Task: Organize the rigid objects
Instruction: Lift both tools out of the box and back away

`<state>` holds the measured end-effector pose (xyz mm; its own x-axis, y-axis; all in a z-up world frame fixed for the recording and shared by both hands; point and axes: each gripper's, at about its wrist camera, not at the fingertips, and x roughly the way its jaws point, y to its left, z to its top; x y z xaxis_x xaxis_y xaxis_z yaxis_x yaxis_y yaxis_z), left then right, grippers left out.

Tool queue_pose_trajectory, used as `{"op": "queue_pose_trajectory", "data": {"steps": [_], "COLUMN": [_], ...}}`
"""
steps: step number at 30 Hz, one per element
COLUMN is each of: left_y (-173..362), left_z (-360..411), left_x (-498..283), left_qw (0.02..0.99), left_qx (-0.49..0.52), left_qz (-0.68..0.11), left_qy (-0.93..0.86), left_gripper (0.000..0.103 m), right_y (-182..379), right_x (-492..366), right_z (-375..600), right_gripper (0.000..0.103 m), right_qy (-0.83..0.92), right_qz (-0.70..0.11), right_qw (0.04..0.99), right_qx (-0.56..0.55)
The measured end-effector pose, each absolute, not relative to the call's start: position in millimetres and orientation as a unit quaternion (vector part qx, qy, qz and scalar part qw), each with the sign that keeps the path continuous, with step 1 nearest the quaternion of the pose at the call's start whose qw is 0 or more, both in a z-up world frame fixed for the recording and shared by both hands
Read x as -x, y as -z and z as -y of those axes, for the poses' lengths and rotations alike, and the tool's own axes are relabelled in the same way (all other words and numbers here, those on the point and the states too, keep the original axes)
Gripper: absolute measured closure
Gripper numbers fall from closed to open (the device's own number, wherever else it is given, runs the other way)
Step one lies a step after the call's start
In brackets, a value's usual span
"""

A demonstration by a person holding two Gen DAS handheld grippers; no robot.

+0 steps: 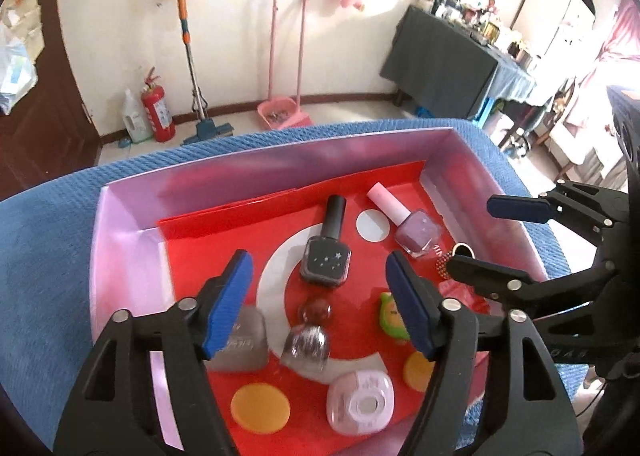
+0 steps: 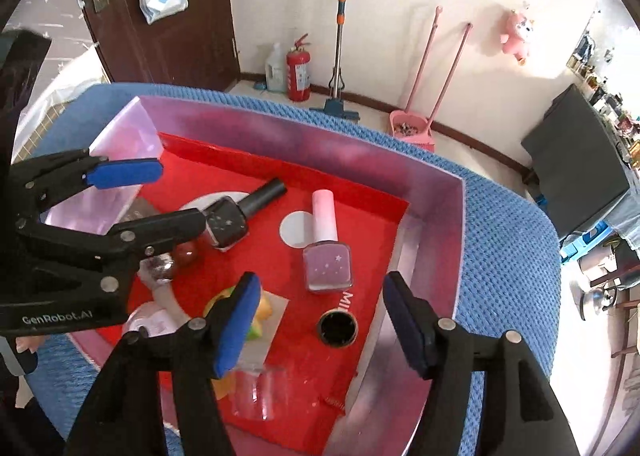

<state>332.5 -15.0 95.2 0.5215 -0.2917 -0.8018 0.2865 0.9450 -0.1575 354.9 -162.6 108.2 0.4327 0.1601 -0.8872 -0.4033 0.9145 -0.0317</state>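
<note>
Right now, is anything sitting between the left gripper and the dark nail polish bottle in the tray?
Nothing visible blocks it. The left gripper hangs open above the tray, with the dark nail polish bottle lying just beyond its fingertips. A small brown ball lies nearer, just below the bottle.

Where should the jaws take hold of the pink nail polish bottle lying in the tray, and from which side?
Grip the pink nail polish bottle across the flat sides of its square glass body, coming from above. It lies flat on the tray's red liner, cap pointing to the far wall, with bare liner on both sides. The slim rounded cap would probably let it swing.
</note>
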Motion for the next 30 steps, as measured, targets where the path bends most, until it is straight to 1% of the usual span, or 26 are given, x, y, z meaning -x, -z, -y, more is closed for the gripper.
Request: {"op": "queue_pose_trajectory", "data": {"steps": [1,3,5,7,9,11,12,13,15,18,21,26,30], "left_y": [-99.4,-106.9,-113.8,-119.3,-124.4,-128.9,-130.7,-132.2,-133.5,-129.8,-121.7,-105.2,-94.6], "left_z": [12.9,9.3,4.2,-0.3,-3.6,-5.7,-6.3,-7.0,-9.0,-11.2,-9.8,-7.4,-5.9], "left_x": [-326.8,-314.4,-301.0,-289.9,-276.7,-262.6,-256.9,-251.2,-239.1,-225.5,-219.4,-216.4,-216.5], "left_qw": [0.876,0.884,0.894,0.902,0.91,0.919,0.923,0.927,0.936,0.949,0.954,0.958,0.961], "left_qx": [0.005,0.007,0.009,0.009,0.008,0.008,0.008,0.008,0.01,0.001,-0.012,-0.014,-0.016], "left_qz": [-0.453,-0.44,-0.422,-0.405,-0.387,-0.368,-0.359,-0.35,-0.328,-0.3,-0.29,-0.278,-0.27], "left_qy": [0.164,0.159,0.152,0.15,0.146,0.141,0.14,0.136,0.126,0.097,0.077,0.062,0.058], "left_gripper": [0.033,0.032,0.026,0.025,0.024,0.022,0.018,0.014,0.009,0.008,0.008,0.008,0.008], "right_y": [-112.4,-121.8,-129.8,-138.4,-145.1,-151.2,-154.3,-157.8,-164.1,-167.7,-164.6,-146.4,-128.3], "right_x": [-350.9,-341.7,-332.7,-320.4,-308.4,-294.6,-286.7,-280.6,-265.0,-246.4,-231.9,-221.7,-226.2], "right_z": [163.4,163.1,163.9,166.2,168.4,169.5,171.0,171.9,175.3,182.0,188.1,187.9,182.2], "right_gripper": [0.035,0.028,0.023,0.02,0.01,0.006,0.003,0.002,0.0,0.0,0.0,0.0,0.0], "right_qy": [-0.17,-0.169,-0.168,-0.167,-0.174,-0.17,-0.168,-0.168,-0.165,-0.17,-0.169,-0.142,-0.13], "right_qz": [-0.501,-0.489,-0.475,-0.461,-0.445,-0.428,-0.418,-0.407,-0.384,-0.351,-0.327,-0.282,-0.268], "right_qw": [0.841,0.849,0.857,0.866,0.873,0.882,0.888,0.893,0.905,0.919,0.929,0.948,0.954], "right_qx": [0.116,0.109,0.107,0.102,0.096,0.094,0.092,0.089,0.08,0.052,0.024,0.032,0.044]}}
